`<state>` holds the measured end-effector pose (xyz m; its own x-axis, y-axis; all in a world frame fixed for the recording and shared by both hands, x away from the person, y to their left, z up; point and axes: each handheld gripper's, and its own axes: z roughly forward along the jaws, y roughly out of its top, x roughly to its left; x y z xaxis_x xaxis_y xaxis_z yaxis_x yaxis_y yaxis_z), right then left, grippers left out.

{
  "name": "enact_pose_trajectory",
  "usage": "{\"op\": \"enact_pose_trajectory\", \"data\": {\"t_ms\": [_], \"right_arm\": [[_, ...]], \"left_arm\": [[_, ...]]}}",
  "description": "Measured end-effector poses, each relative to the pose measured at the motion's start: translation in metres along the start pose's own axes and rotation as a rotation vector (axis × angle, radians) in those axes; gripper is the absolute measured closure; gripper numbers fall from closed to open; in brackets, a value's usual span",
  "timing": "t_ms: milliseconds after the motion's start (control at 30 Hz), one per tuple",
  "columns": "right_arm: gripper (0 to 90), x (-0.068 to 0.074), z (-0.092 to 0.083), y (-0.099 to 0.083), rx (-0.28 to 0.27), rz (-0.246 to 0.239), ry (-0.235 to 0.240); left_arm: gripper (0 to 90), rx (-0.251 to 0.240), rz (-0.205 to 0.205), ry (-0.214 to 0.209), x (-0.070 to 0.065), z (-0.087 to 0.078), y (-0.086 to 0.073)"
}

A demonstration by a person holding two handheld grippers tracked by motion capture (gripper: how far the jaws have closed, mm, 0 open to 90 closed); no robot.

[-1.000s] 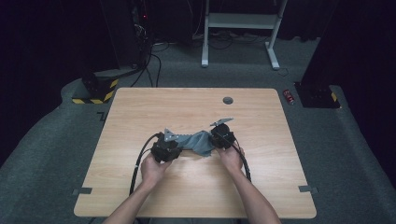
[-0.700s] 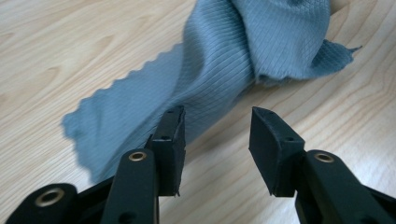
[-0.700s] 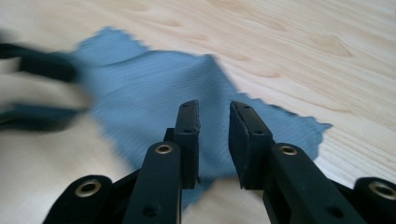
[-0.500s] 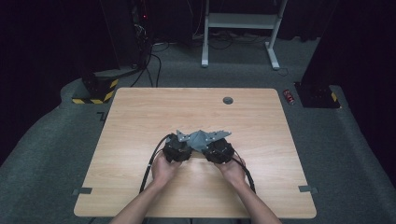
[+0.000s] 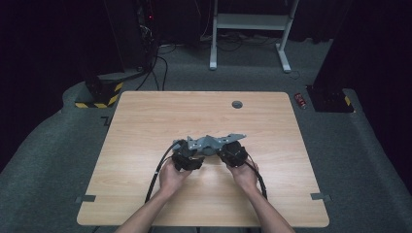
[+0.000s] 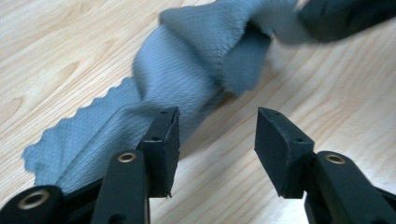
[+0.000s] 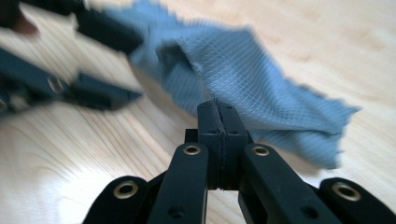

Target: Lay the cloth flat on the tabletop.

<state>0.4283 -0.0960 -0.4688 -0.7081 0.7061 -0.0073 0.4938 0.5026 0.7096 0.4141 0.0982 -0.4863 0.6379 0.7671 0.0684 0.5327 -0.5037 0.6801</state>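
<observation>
A grey-blue cloth [image 5: 211, 142] lies bunched in a strip on the wooden table [image 5: 145, 121], just beyond both grippers. My left gripper [image 5: 194, 151] is open; its jaws have just been opening. In the left gripper view the cloth [image 6: 187, 70] runs past the outer side of one jaw, and bare wood shows between the jaws of the left gripper [image 6: 217, 135]. My right gripper [image 5: 222, 148] is shut on the cloth. In the right gripper view the cloth [image 7: 252, 79] spreads out from the closed tips of the right gripper [image 7: 218, 112]. The left gripper [image 7: 139, 70] shows blurred at the upper left.
A round grommet [image 5: 237, 104] sits near the table's far edge. On the carpet beyond stand a white desk frame [image 5: 252, 22], a yellow-and-black striped base [image 5: 99, 94] with cables, and a small red object [image 5: 301, 99]. Black cables trail from both grippers toward the person.
The two hands have come closer together, the left one moving right. The cloth, stretched between them before, is now bunched into a strip on their far side.
</observation>
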Motion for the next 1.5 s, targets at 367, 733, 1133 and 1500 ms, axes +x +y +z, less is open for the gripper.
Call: {"op": "enact_pose_trajectory", "data": {"t_ms": [367, 733, 1133, 1500], "right_arm": [[89.9, 0.001, -0.036, 0.009, -0.076, 0.003, 0.010], [89.9, -0.007, -0.047, -0.004, -0.062, -0.016, -0.030], [89.8, -0.002, -0.050, -0.035, -0.011, -0.010, -0.032], [89.8, -0.021, -0.049, -0.036, -0.019, 0.051, -0.056]], "left_arm": [[62.0, 0.012, -0.026, -0.008, -0.014, 0.017, 0.015], [88.5, -0.025, 0.072, -0.101, -0.008, -0.028, 0.021], [69.6, 0.033, 0.089, -0.157, -0.025, -0.029, -0.010], [53.0, 0.071, 0.024, -0.044, -0.020, -0.020, -0.048]]}}
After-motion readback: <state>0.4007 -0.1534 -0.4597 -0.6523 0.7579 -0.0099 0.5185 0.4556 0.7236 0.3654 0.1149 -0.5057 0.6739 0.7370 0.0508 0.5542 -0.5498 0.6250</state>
